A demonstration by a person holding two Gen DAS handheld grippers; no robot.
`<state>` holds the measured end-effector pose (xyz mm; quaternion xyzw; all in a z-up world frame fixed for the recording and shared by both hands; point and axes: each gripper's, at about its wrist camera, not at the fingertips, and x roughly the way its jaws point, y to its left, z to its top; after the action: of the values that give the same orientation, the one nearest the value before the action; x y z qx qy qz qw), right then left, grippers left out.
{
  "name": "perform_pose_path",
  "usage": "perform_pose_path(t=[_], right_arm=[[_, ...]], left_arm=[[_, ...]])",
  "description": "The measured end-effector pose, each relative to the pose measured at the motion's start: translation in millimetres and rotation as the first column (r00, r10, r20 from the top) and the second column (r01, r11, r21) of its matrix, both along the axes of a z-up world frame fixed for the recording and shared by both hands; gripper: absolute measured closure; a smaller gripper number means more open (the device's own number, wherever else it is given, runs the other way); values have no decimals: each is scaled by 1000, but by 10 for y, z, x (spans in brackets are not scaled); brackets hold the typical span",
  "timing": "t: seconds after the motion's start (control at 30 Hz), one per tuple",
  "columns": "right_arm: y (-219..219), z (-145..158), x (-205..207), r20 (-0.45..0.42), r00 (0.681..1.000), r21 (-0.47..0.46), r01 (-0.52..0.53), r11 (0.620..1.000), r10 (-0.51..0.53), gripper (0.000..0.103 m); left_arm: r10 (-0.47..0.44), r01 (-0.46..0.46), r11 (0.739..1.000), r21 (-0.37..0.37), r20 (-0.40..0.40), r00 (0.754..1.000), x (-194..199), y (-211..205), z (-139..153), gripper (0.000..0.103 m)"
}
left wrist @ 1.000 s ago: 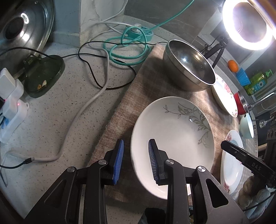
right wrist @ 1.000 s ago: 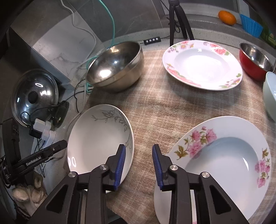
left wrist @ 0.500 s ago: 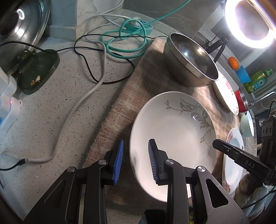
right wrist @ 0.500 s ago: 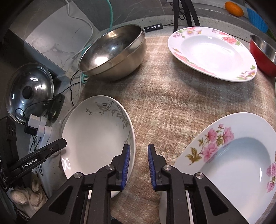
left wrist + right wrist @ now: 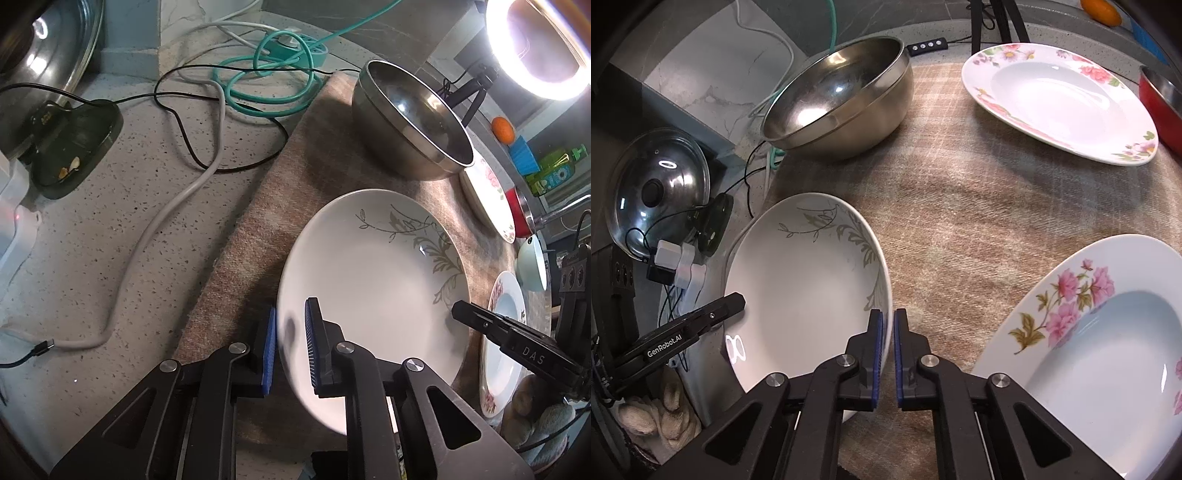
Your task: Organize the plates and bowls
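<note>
A white plate with a grey leaf pattern (image 5: 373, 291) (image 5: 805, 284) lies on the plaid mat. My left gripper (image 5: 290, 345) straddles its left rim, jaws narrowed around the edge with a small gap still showing. My right gripper (image 5: 888, 356) is shut on the same plate's right rim. Two pink-flowered plates sit on the mat: one near right (image 5: 1108, 339), one at the far right (image 5: 1060, 99). A large steel bowl (image 5: 838, 99) (image 5: 410, 122) stands at the back.
A red bowl (image 5: 1161, 99) and a pale green bowl (image 5: 532, 264) sit at the right. Cables (image 5: 207, 155), a green hose coil (image 5: 273, 85), a pot lid (image 5: 657, 192) and power adapters (image 5: 679, 266) lie left of the mat (image 5: 960, 206). A ring light (image 5: 535, 48) glares behind.
Both grippers moved onto the leaf-pattern plate's opposite rims. The right jaws closed on its rim; the left jaws narrowed around the other edge.
</note>
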<state>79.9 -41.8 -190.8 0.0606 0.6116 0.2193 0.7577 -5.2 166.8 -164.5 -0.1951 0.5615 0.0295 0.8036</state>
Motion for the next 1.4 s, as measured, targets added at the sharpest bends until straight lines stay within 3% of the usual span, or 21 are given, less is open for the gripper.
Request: perform_pose_path(t=[0.37, 1.4], right_arm=[[62, 33, -31, 30, 999, -48, -15, 999, 17, 97], [-451, 412, -167, 80, 994, -3, 72, 997, -72, 97]], left_arm=[[11, -11, 1000, 2, 10, 1000, -10, -6, 19, 90], [-88, 86, 996, 30, 88, 992, 74, -465, 383, 90]])
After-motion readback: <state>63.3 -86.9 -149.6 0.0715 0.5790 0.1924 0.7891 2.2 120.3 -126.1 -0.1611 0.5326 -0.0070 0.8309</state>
